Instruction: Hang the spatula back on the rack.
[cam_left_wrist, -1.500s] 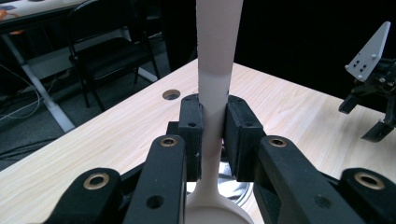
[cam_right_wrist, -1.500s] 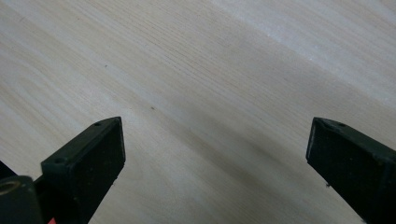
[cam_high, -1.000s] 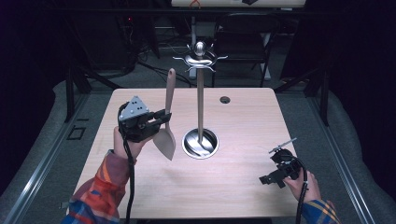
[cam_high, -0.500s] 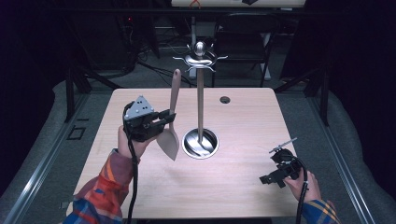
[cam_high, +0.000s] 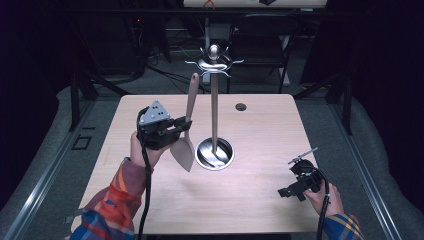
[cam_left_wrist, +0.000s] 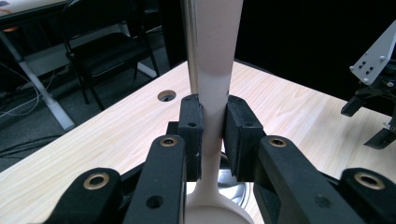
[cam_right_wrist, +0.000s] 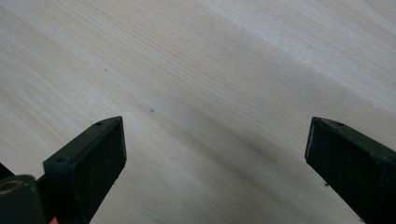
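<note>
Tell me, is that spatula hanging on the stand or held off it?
Held off it: the left gripper clamps the spatula upright beside the stand, its handle clear of the hooks.

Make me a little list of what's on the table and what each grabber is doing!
held thing: pale spatula, upright, blade down
left gripper: shut on the spatula's handle, beside the stand
right gripper: open, jaws wide over bare wood
stand: metal utensil stand with a round base, pole and hooks on top
hooks: nothing hanging on them
table: light wood, with a small round hole near the far edge
</note>
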